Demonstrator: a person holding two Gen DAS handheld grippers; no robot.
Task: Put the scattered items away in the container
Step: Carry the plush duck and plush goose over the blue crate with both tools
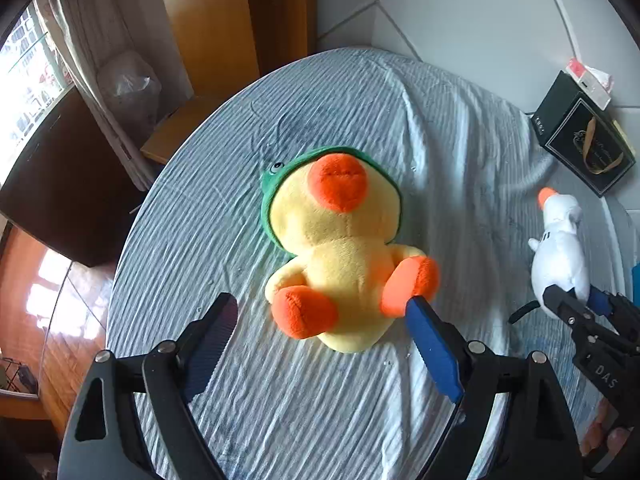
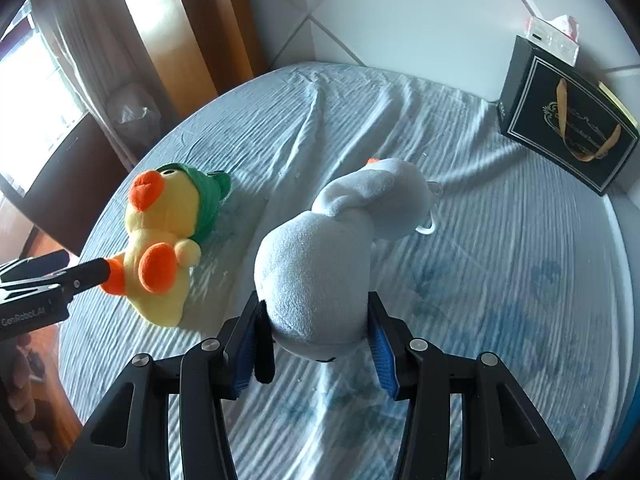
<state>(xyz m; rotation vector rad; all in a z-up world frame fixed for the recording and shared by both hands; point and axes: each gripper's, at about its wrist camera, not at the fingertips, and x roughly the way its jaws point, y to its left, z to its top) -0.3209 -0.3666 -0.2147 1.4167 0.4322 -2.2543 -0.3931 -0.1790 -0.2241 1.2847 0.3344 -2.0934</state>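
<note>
Two plush toys on a rumpled bed, one at each gripper.

The left gripper [image 1: 322, 312] stands wide open with the yellow duck plush [image 1: 340, 248] lying between and just ahead of its fingertips, its right pad touching or nearly touching one orange foot. The right gripper [image 2: 316, 334] is closed on the rounded lower body of the white goose plush [image 2: 320, 264], whose neck and head droop forward, away from it. The duck wears a green frog hood and has an orange beak; the goose's orange beak barely shows. Both rest on a pale blue striped sheet [image 1: 360, 100]. Beyond the right gripper, a black gift bag [image 2: 568, 116] with gold ribbon handles sits near the white tiled wall [image 2: 420, 12].
</note>
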